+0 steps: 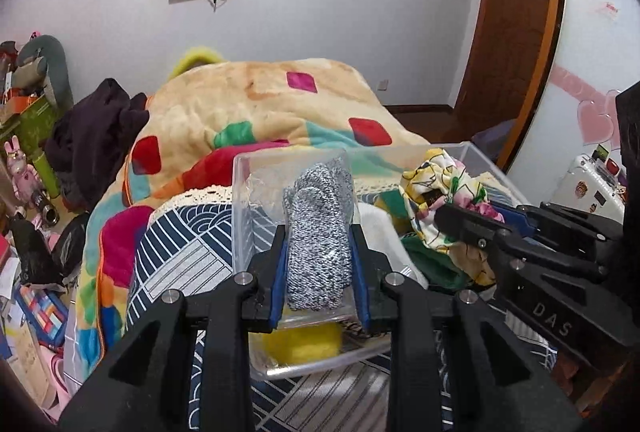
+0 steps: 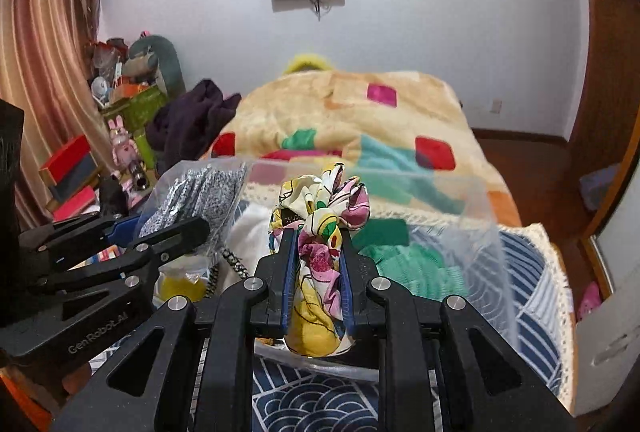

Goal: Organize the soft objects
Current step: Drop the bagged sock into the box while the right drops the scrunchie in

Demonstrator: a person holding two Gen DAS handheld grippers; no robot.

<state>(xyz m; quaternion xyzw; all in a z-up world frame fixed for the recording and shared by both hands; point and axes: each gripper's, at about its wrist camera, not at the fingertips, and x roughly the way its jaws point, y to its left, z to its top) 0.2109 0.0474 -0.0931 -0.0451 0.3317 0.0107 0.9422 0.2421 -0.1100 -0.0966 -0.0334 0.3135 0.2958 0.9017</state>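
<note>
My left gripper (image 1: 318, 248) is shut on a grey speckled knit item in a clear bag (image 1: 318, 228) and holds it above a clear plastic bin (image 1: 478, 156) on the bed. My right gripper (image 2: 318, 256) is shut on a knotted floral cloth (image 2: 320, 228) and holds it over the same bin (image 2: 492, 232). The right gripper (image 1: 470, 224) shows at the right of the left wrist view. The left gripper (image 2: 168, 228) with the grey bagged item (image 2: 200, 192) shows at the left of the right wrist view. Inside the bin lie a green cloth (image 2: 408, 264), a white cloth (image 1: 380, 232) and a yellow item (image 1: 304, 346).
The bin stands on a navy and white patterned cover (image 2: 316, 400) beside a colourful fleece blanket (image 1: 256, 100). A dark garment (image 1: 96, 128) lies at the bed's left. Clutter and toys (image 1: 28, 168) fill the floor at left. A wooden door (image 1: 512, 20) is at right.
</note>
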